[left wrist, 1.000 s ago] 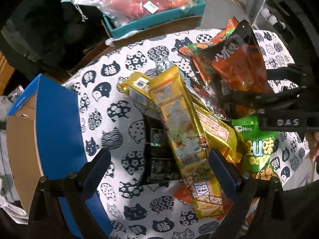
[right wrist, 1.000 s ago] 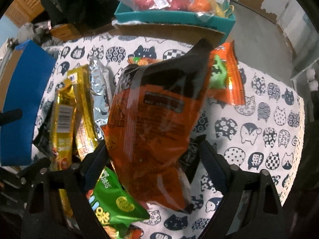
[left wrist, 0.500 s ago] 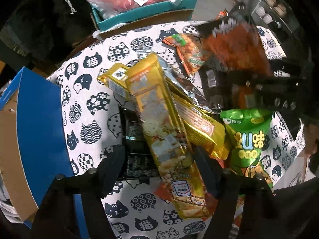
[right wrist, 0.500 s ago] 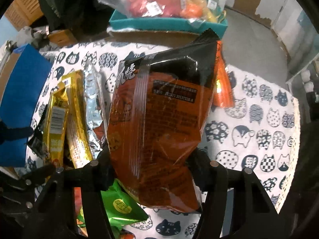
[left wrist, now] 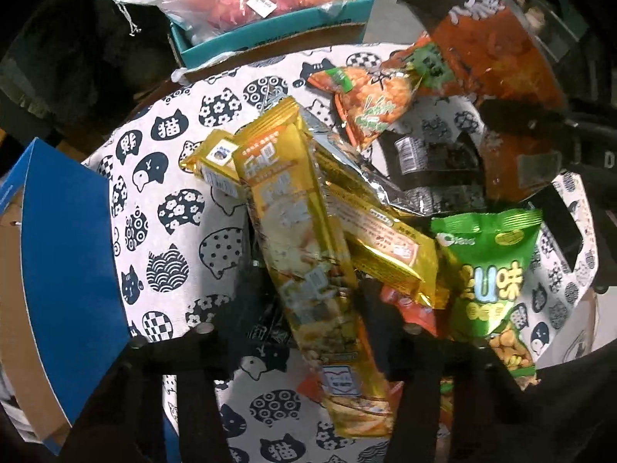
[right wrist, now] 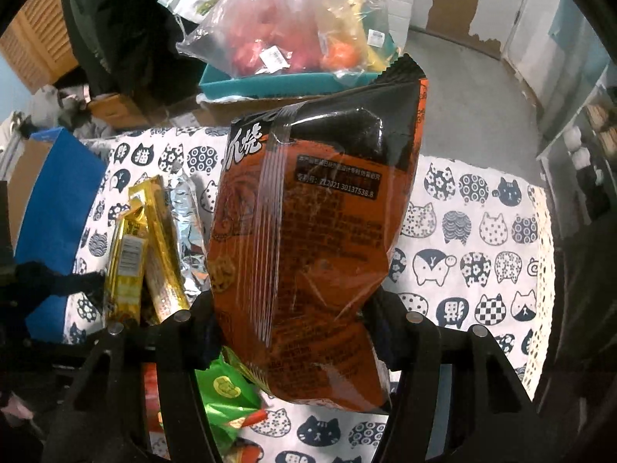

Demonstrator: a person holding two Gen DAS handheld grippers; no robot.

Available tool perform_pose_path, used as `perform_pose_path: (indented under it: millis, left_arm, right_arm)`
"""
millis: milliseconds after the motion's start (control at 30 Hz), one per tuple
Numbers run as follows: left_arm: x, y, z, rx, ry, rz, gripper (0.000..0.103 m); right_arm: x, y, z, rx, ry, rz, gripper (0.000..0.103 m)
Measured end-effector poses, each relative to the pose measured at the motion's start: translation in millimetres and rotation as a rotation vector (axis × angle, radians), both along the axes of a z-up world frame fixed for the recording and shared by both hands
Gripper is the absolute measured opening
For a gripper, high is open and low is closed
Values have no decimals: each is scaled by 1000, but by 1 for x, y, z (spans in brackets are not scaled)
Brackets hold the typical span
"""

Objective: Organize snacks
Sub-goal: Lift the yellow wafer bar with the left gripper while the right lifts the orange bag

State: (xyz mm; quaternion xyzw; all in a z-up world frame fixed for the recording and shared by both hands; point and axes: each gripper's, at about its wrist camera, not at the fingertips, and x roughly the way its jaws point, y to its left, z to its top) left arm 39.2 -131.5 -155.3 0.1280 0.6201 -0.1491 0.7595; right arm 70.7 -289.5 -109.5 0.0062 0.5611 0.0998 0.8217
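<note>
**Two snack packs gripped over the cat-print cloth**

The right gripper (right wrist: 293, 328) is clamped on an orange-and-black snack bag (right wrist: 308, 239), raised above the cat-print tablecloth (right wrist: 474, 239). The left gripper (left wrist: 308, 308) is closed on a long gold packet (left wrist: 304, 239) atop the central pile. A green peanut bag (left wrist: 489, 270) lies to its right, a blue box (left wrist: 65, 254) at the left, a teal tray (left wrist: 277, 31) at the far side.

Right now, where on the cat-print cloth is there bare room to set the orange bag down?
Bare cat-print cloth lies right of the orange bag, out to the table's edge, and a strip between the blue box and gold packets. The middle pile is crowded.
</note>
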Motion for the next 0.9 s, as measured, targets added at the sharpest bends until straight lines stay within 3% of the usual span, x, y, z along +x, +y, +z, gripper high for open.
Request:
perform_pose_path:
  millis: [133, 600, 900]
  left_arm:
    - [-2, 1, 6, -45, 9, -16, 33]
    - [-11, 21, 41, -82, -32, -4, 31]
    - [-18, 33, 72, -53, -142, -31, 31]
  right_arm:
    - [0, 1, 2, 3, -4, 0, 61]
    - [-6, 14, 43, -14, -86, 46, 61]
    - [-14, 29, 61, -11, -116, 71, 61]
